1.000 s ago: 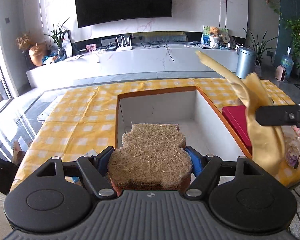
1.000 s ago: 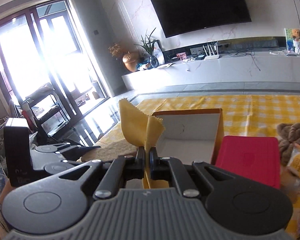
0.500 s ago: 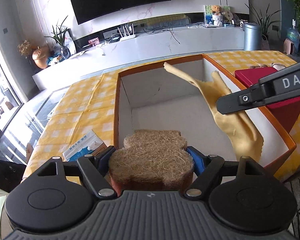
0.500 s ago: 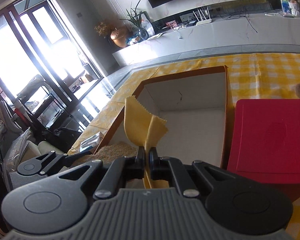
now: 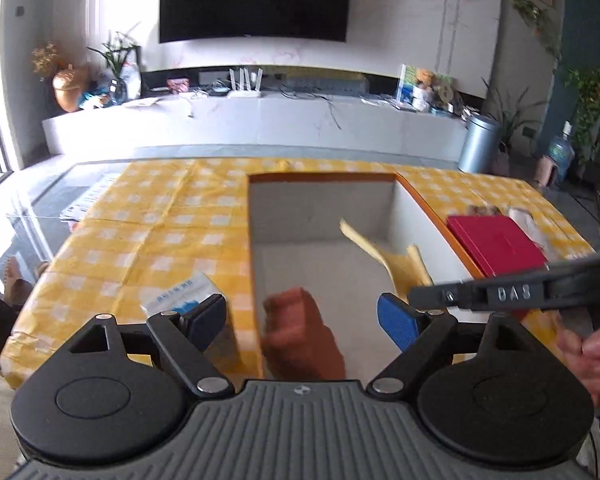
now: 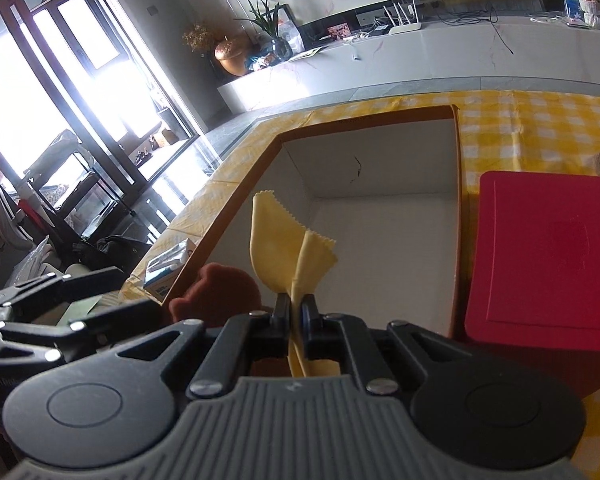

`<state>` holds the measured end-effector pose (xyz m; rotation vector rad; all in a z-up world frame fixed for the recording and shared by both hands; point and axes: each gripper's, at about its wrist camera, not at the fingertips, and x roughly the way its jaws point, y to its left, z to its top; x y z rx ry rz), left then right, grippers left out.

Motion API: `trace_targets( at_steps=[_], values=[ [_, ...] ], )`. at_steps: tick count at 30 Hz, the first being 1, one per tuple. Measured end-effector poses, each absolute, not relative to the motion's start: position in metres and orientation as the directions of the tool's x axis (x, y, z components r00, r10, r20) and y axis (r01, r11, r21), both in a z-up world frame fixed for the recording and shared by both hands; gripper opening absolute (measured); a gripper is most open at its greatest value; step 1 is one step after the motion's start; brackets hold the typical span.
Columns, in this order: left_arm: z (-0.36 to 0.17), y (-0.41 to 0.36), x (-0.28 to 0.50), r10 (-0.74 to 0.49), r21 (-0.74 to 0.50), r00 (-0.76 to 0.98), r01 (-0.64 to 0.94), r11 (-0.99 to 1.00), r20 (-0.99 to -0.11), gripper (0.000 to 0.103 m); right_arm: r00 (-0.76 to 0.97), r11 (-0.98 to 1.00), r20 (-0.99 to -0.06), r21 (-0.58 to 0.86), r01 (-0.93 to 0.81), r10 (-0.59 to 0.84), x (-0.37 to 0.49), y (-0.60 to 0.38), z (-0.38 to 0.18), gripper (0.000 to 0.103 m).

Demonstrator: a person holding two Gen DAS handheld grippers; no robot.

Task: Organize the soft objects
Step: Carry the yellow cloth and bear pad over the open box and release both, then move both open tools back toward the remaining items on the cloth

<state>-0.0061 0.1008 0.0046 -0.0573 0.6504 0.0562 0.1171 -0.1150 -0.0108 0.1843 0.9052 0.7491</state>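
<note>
- Between the pads of the right claw: yellow cloth pinched tight, two pointed folds standing up toward 12 o'clock, a short tail hanging below the fingers.
- Straight ahead of that claw, at 12 o'clock: white floor of the open box, orange rim all round; cloth already over the near part of the box.
- At 3 o'clock of the right claw: red lid on the bench, outside the box.
- At 9 o'clock: left claw, spread wide, jaws just been opening, pads touching nothing.
- Between and below those spread pads: brown sponge pad, blurred, apparently dropping free at the near-left corner of the box.
- Judged next: loosen the right claw, cloth down beside the pad.
</note>
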Motion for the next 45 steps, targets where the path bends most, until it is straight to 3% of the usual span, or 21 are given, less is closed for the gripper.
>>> trace_targets(
  at_steps=[4,9,10,11,12,17,20,24,25,28,30,45],
  values=[
    [0.011,0.113,0.007,0.178,0.083,0.793,-0.160,0.984,-0.583,0.103,0.366,0.758,-0.701,0.390,-0.522,0.612,0.121,-0.095,-0.021,0.006],
    [-0.008,0.119,0.041,0.203,0.116,0.727,-0.168,0.979,-0.656,0.103,0.353,0.777,-0.757,0.309,-0.548,0.550,0.120,-0.072,-0.036,0.009],
    [-0.011,0.117,0.046,0.198,0.128,0.724,-0.151,0.980,-0.661,0.103,0.365,0.787,-0.771,0.270,-0.554,0.522,0.120,-0.067,-0.037,0.016],
    [-0.015,0.114,0.050,0.195,0.146,0.719,-0.131,0.981,-0.667,0.103,0.381,0.797,-0.779,0.237,-0.556,0.497,0.119,-0.064,-0.037,0.038],
    [-0.020,0.111,0.053,0.197,0.165,0.713,-0.116,0.980,-0.673,0.103,0.395,0.801,-0.781,0.214,-0.559,0.484,0.118,-0.062,-0.037,0.048],
    [-0.036,0.093,0.070,0.237,0.266,0.687,-0.065,0.962,-0.687,0.099,0.447,0.802,-0.781,0.113,-0.586,0.437,0.115,-0.058,-0.031,0.048],
    [-0.047,0.084,0.079,0.255,0.321,0.667,-0.024,0.947,-0.700,0.086,0.476,0.801,-0.776,0.062,-0.595,0.414,0.114,-0.058,-0.033,0.048],
    [-0.060,0.088,0.090,0.215,0.271,0.635,-0.009,0.963,-0.742,0.045,0.511,0.794,-0.763,0.004,-0.608,0.395,0.109,-0.058,-0.037,0.048],
    [-0.063,0.091,0.093,0.181,0.229,0.621,-0.003,0.974,-0.762,0.031,0.517,0.791,-0.762,-0.011,-0.612,0.390,0.107,-0.057,-0.038,0.048],
    [-0.071,0.097,0.097,0.168,0.180,0.606,-0.041,0.983,-0.778,0.019,0.528,0.790,-0.753,-0.017,-0.613,0.394,0.106,-0.058,-0.040,0.048],
    [-0.070,0.098,0.099,0.167,0.170,0.601,-0.054,0.984,-0.781,0.014,0.530,0.792,-0.751,-0.016,-0.610,0.393,0.108,-0.058,-0.041,0.048],
    [-0.068,0.081,0.110,0.170,0.182,0.628,-0.045,0.982,-0.760,0.017,0.579,0.827,-0.718,-0.008,-0.562,0.386,0.118,-0.065,-0.052,0.047]
  ],
)
